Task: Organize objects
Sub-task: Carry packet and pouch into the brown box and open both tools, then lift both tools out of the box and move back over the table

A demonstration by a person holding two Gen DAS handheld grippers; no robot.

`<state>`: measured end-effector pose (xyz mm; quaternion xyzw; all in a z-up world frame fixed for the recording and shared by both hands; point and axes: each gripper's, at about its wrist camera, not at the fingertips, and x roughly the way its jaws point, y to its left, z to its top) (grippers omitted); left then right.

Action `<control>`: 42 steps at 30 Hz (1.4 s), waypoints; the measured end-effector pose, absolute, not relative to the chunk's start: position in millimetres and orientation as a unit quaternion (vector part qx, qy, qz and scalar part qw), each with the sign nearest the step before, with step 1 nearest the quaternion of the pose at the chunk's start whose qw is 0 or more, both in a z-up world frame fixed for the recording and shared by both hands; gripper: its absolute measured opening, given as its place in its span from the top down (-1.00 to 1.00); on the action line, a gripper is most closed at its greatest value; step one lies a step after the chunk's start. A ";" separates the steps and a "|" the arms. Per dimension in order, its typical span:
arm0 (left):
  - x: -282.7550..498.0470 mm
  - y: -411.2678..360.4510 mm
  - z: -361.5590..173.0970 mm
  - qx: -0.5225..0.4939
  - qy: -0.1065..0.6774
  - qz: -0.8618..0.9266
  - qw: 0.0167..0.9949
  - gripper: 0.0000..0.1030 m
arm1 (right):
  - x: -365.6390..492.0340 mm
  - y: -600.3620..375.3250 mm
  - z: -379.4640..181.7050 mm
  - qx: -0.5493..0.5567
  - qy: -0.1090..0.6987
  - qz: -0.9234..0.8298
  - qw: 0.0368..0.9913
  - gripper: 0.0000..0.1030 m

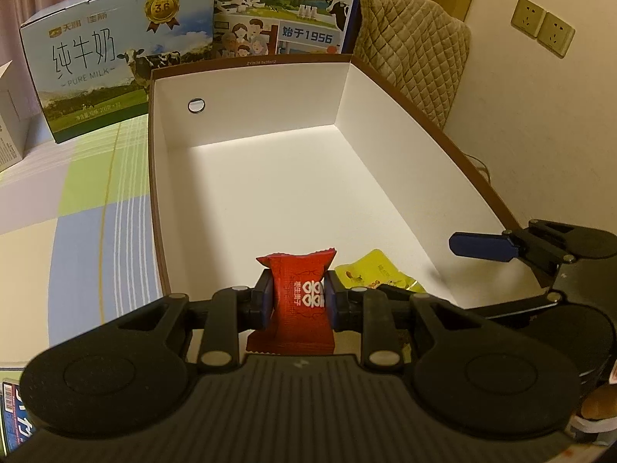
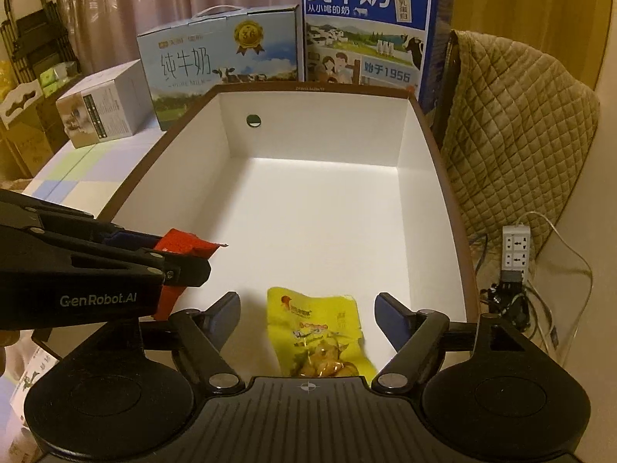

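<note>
Right gripper (image 2: 306, 318) hangs over the near end of the white box (image 2: 408, 142), jaws spread wide, and the yellow snack packet (image 2: 320, 337) lies flat on the box floor between them. In from the left comes the left gripper (image 2: 185, 258), pinching a red candy wrapper (image 2: 181, 242) (crinkled end poking out) just above the box's left rim.

Left gripper (image 1: 297, 303): black ribbed housing, two round domed side covers, black linkage arms with silver pivot screws, blue finger pads (image 1: 265, 301). Right gripper (image 2: 308, 314): identical build; white crosshair mark at lower centre. White "GenRobot.AI" lettering at frame left.
</note>
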<state>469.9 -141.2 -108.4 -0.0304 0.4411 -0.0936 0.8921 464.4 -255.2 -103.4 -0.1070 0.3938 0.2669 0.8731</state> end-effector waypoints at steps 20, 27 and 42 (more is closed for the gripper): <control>454.2 -133.6 -93.2 -0.042 0.423 -0.100 0.899 0.27 | 450.6 -252.3 -91.3 -0.127 0.375 0.268 0.878 -0.50; 435.8 -123.0 -71.9 -0.049 0.407 -0.099 0.907 0.26 | 437.1 -254.7 -72.6 -0.125 0.357 0.271 0.885 -0.50; 359.5 -67.2 -23.4 -0.046 0.366 -0.077 0.926 0.00 | 369.6 -253.9 -10.5 -0.092 0.262 0.288 0.916 -0.50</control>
